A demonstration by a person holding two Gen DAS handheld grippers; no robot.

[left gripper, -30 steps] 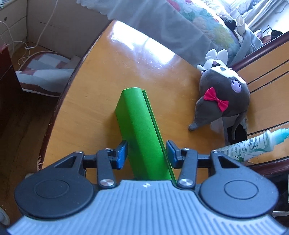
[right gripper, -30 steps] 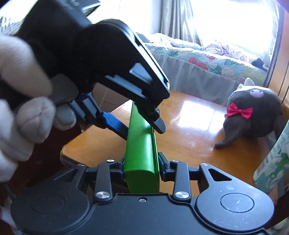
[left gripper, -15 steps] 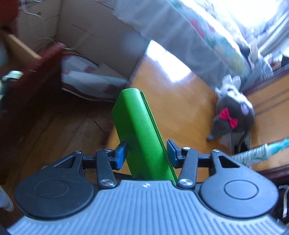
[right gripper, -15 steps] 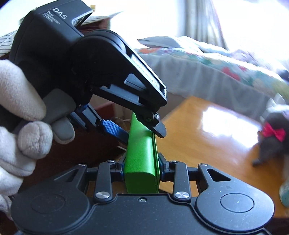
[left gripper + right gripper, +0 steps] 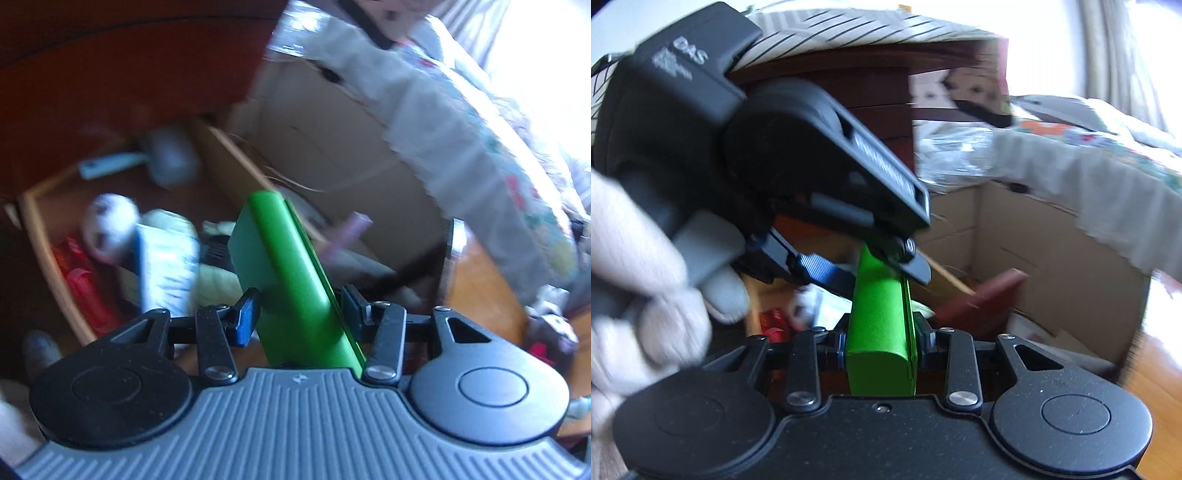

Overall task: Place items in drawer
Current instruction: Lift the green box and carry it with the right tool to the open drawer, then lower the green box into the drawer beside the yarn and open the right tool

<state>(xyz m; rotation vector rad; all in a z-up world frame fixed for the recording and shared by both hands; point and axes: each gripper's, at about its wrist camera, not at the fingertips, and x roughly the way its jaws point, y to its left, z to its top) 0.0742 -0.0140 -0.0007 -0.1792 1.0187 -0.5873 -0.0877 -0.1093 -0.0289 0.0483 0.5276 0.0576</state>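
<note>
A green flat case (image 5: 291,280) is held between both grippers. My left gripper (image 5: 301,314) has its blue pads on either side of one end of it. My right gripper (image 5: 881,339) is shut on the other end of the case (image 5: 881,332), with the left gripper's body (image 5: 757,147) and a gloved hand just ahead. The case hangs above an open wooden drawer (image 5: 44,251) that holds a white ball (image 5: 109,225), a red pack (image 5: 86,295), a blue-white pouch (image 5: 166,269) and other items. The frames are motion-blurred.
A dark red-brown cabinet (image 5: 129,74) rises behind the drawer. A cardboard box (image 5: 332,140) stands to its right, under a bed with a floral cover (image 5: 498,155). The orange wooden tabletop (image 5: 484,291) with a grey plush toy (image 5: 550,332) is at the far right.
Both grippers have swung left together with the green case, off the orange tabletop and over the open drawer. The plush toy has slid to the right edge of view.
</note>
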